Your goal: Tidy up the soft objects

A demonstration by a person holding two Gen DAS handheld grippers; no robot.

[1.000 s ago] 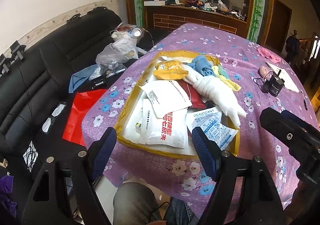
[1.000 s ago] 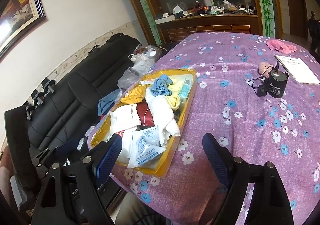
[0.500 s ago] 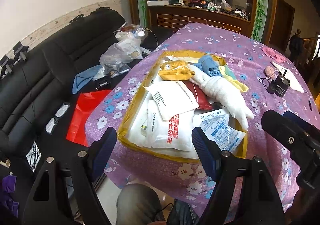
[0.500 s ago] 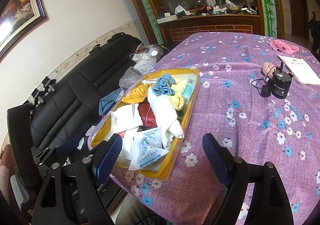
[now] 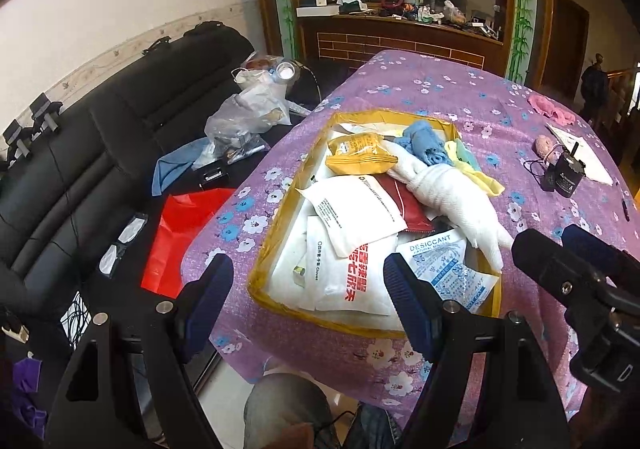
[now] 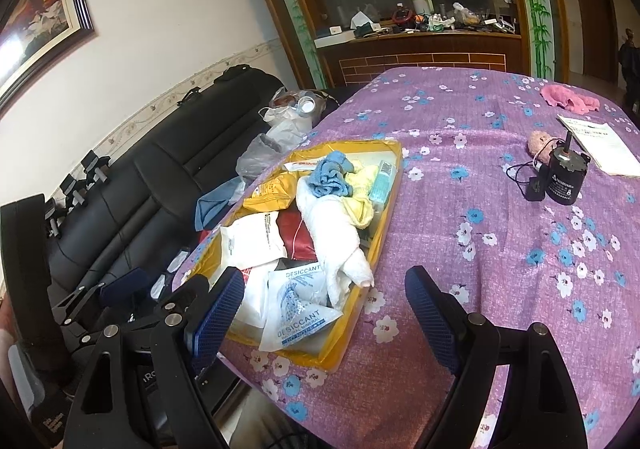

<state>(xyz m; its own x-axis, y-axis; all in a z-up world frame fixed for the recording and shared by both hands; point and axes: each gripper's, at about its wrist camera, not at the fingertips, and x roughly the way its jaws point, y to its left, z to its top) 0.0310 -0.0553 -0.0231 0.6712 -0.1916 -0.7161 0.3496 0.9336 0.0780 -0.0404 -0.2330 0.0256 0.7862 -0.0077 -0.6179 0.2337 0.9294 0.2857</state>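
Blue-padded jaws of the left gripper (image 5: 308,301) and right gripper (image 6: 326,313) stand wide and empty, hovering off the table's near edge. Just beyond them a yellow tray (image 5: 280,209) sits at the table's near left corner, holding a white towel (image 5: 452,197), blue cloth (image 5: 424,141) and desiccant packets (image 5: 448,269).

White plaster wall (image 6: 152,49) with a patterned border strip low down. A framed picture (image 6: 36,13) hangs upper left (glare on its glass). A black leather sofa (image 5: 72,153) stands along this wall. At the far end, a dark wooden cabinet (image 6: 424,53) with a brick-pattern front carries clutter on its ledge. A brown door (image 6: 592,25) stands at right. Pale floor (image 5: 224,393) shows below the surface edge.
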